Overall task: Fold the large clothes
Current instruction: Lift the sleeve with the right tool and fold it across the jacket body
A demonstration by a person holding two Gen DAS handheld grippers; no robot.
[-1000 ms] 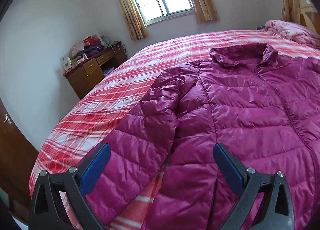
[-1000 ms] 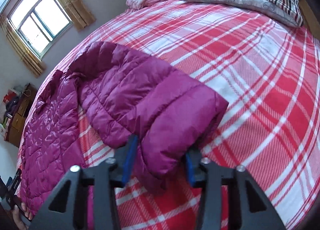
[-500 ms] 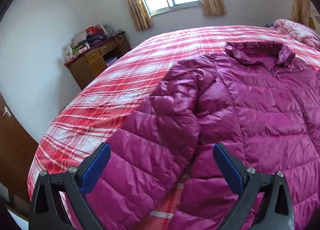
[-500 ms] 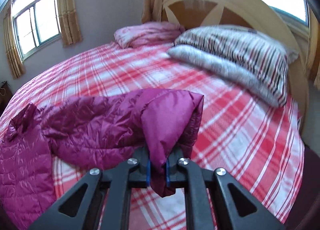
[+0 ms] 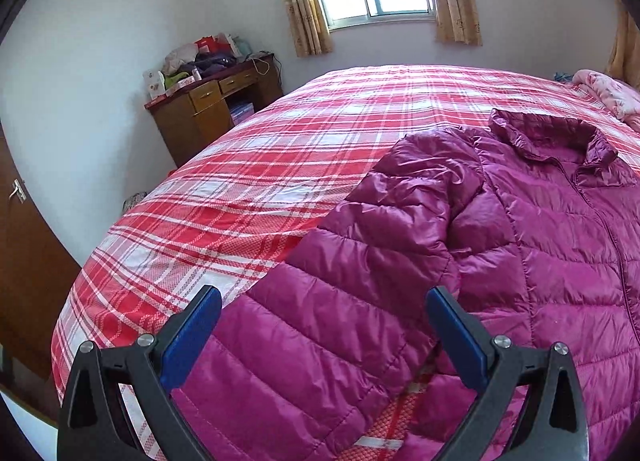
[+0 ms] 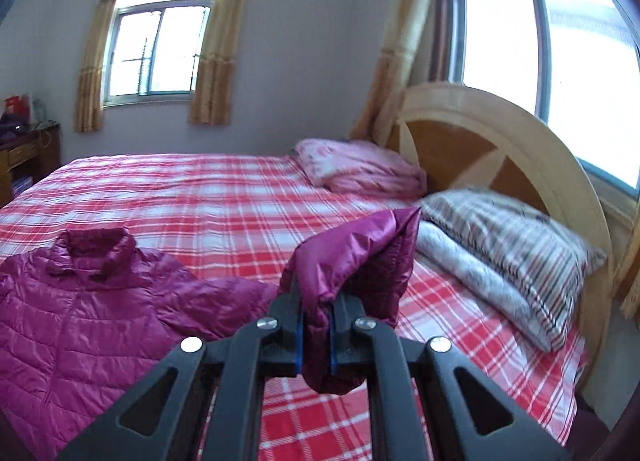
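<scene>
Right claw (image 6: pixel 316 325) clenched on jacket cuff (image 6: pixel 352 261) | left claw (image 5: pixel 324 325) released above other sleeve (image 5: pixel 320 321)

The jacket (image 5: pixel 500 261) ahead of the left gripper (image 5: pixel 322 331) is glossy magenta, quilted in slanting bands. The bedspread (image 5: pixel 248 197) beneath it is plaid in red, pink and white. Both grippers are black with blue pads (image 5: pixel 192 337). Beyond the right gripper (image 6: pixel 316 335) lie a grey pillow (image 6: pixel 516 257) with dark red stripes and a pale pink floral one (image 6: pixel 360 169). The curtains (image 6: pixel 212 61) are tan.
</scene>
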